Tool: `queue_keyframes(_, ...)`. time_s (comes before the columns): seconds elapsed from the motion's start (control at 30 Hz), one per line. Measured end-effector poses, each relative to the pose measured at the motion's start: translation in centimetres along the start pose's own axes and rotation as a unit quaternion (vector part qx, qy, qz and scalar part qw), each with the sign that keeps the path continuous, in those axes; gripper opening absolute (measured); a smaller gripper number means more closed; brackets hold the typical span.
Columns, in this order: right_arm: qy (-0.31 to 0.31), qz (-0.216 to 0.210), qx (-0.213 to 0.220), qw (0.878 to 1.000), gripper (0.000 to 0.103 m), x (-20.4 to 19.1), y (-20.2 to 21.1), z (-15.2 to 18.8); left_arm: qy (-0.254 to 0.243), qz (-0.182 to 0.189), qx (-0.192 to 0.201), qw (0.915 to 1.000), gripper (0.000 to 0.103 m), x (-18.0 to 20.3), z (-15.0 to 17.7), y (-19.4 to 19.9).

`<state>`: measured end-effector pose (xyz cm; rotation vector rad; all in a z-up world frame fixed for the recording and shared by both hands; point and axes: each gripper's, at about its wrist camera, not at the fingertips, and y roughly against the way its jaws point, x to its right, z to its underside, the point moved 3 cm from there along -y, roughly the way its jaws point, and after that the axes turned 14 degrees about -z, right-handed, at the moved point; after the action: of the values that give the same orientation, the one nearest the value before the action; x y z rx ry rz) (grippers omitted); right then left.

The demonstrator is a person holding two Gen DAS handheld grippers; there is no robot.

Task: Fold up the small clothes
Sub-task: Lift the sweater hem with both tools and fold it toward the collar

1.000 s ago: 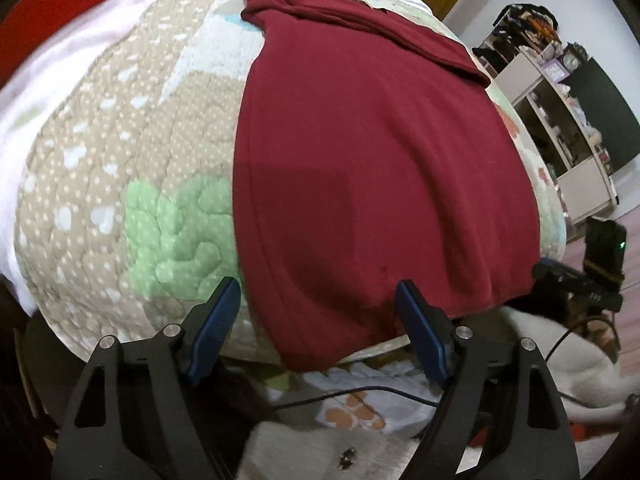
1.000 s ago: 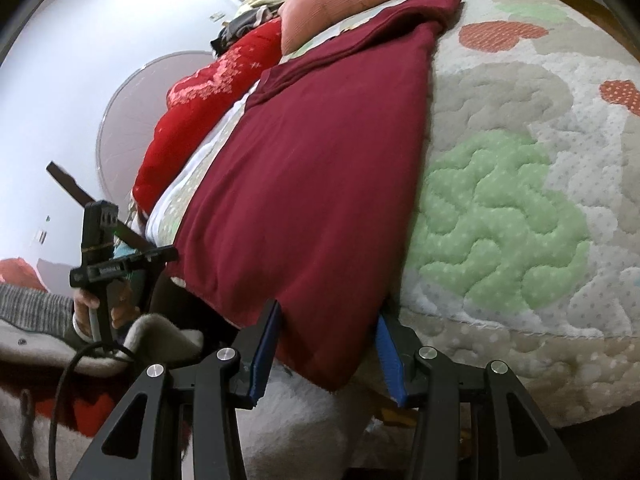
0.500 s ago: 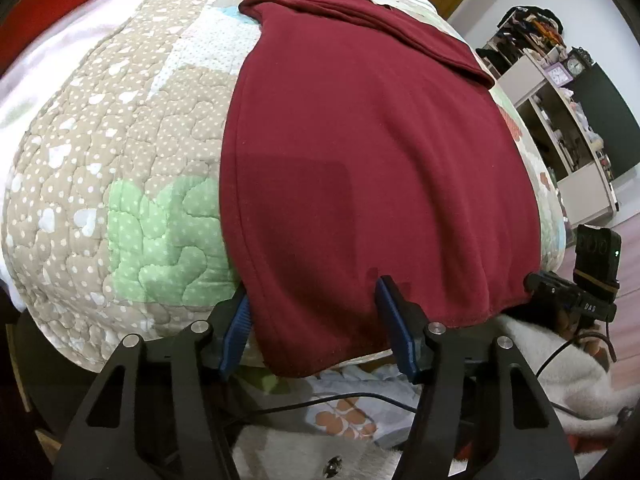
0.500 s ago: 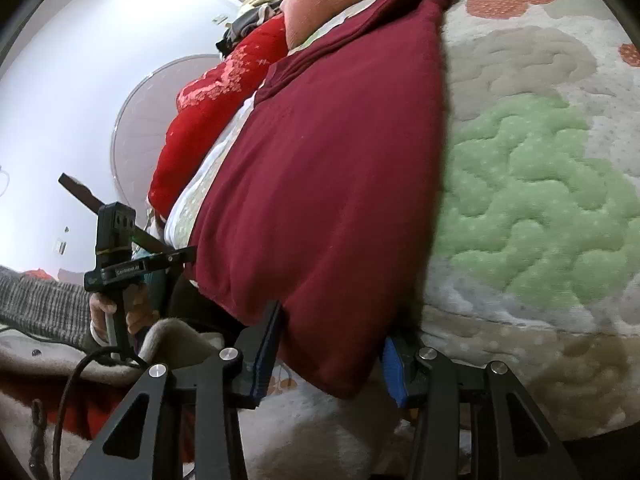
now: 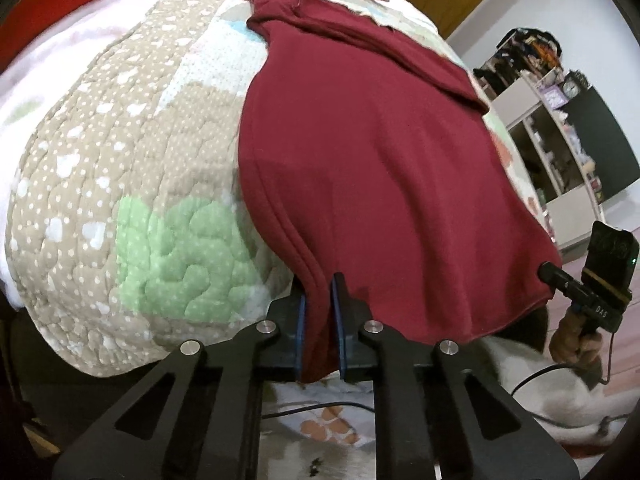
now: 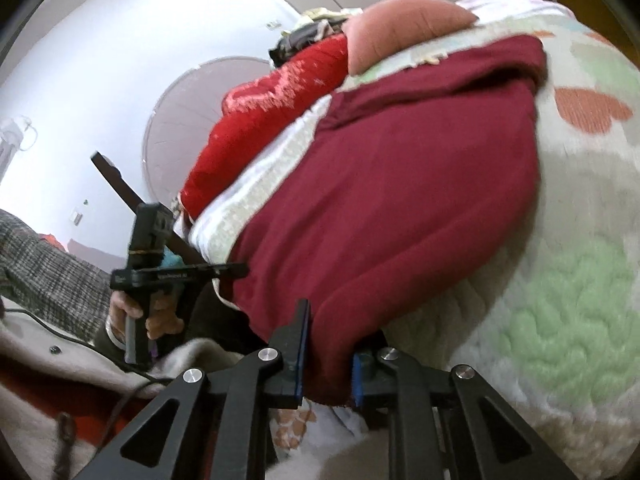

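Note:
A dark red garment (image 5: 372, 168) lies spread flat on a quilted bedspread (image 5: 120, 168), its hem hanging over the near bed edge. My left gripper (image 5: 319, 312) is shut on the hem's near left corner. My right gripper (image 6: 326, 344) is shut on the garment (image 6: 400, 208) at the hem's other corner. In the left wrist view the right gripper (image 5: 596, 280) shows at the far right, held by a hand. In the right wrist view the left gripper (image 6: 160, 264) shows at the left, held by a hand.
A pink pillow (image 6: 404, 24) and a bright red blanket (image 6: 272, 120) lie at the bed's far end. A white shelf unit (image 5: 560, 152) stands beyond the bed's right side. A cable (image 5: 552, 376) and fluffy white fabric (image 5: 500, 384) lie below the bed edge.
Both grippers moved in on the hem and closed from wide open onto its two corners. The hem's corners are now bunched between the pads.

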<state>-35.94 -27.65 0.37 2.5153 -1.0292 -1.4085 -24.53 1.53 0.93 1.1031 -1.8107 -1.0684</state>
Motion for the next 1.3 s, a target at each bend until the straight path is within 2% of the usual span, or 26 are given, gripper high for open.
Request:
queue_keyframes(0.13, 0.023, -0.001, 0.033, 0.999, 0.016, -0.4, 1.3, -2.2, -0.009, 0.015, 0.026, 0.9995, 0.010, 0.8, -1.8, 1.3)
queue_keyframes(0.23, 0.042, 0.007, 0.062, 0.997, 0.015, -0.3, 2.5, -4.3, -0.011, 0.026, 0.055, 0.9981, 0.010, 1.3, -4.3, 2.7)
queue_keyframes(0.33, 0.063, 0.026, 0.088, 0.994, 0.015, 0.1, 3.4, -7.1, -0.009, 0.042, 0.087, 0.9952, 0.010, 1.6, -8.0, 3.9)
queue_keyframes(0.43, 0.074, 0.054, 0.105, 0.990, 0.015, 1.0, 3.8, -10.4, -0.020, 0.037, 0.125, 0.9912, 0.010, 2.5, -11.9, 4.4)
queue_keyframes(0.57, 0.088, 0.093, 0.124, 0.984, 0.015, 2.8, 3.7, -15.5, -0.022, 0.035, 0.152, 0.9875, 0.010, 4.1, -18.0, 2.9)
queue_keyframes(0.73, 0.076, 0.137, 0.133, 0.979, 0.015, 6.1, 2.8, -21.4, -0.006, 0.006, 0.153, 0.9882, 0.010, 4.0, -24.7, -1.2)
queue_keyframes(0.87, 0.037, 0.171, 0.142, 0.974, 0.015, 10.2, 1.6, -25.6, 0.015, -0.012, 0.136, 0.9905, 0.010, 3.3, -29.3, -5.0)
queue_keyframes(0.97, 0.002, 0.171, 0.145, 0.975, 0.015, 13.5, 0.4, -27.8, 0.032, -0.028, 0.122, 0.9916, 0.010, 2.8, -31.5, -7.5)
queue_keyframes(1.03, -0.049, 0.168, 0.133, 0.976, 0.016, 16.9, -1.0, -28.8, 0.047, -0.021, 0.100, 0.9936, 0.012, 2.2, -32.6, -9.4)
queue_keyframes(1.13, -0.111, 0.162, 0.113, 0.974, 0.023, 20.0, -1.8, -29.2, 0.055, -0.004, 0.088, 0.9945, 0.017, 1.4, -33.2, -10.1)
queue_keyframes(1.23, -0.111, 0.130, 0.147, 0.974, 0.032, 19.3, 0.1, -29.1, 0.051, 0.022, 0.099, 0.9935, 0.030, 1.0, -33.7, -8.6)
queue_keyframes(1.27, -0.108, 0.129, 0.154, 0.974, 0.035, 18.9, 0.6, -29.1, 0.051, 0.016, 0.108, 0.9927, 0.043, 0.8, -33.9, -8.0)
queue_keyframes(1.3, -0.103, 0.136, 0.161, 0.972, 0.035, 18.4, 1.2, -29.2, 0.055, -0.002, 0.119, 0.9914, 0.066, 0.6, -34.2, -7.5)
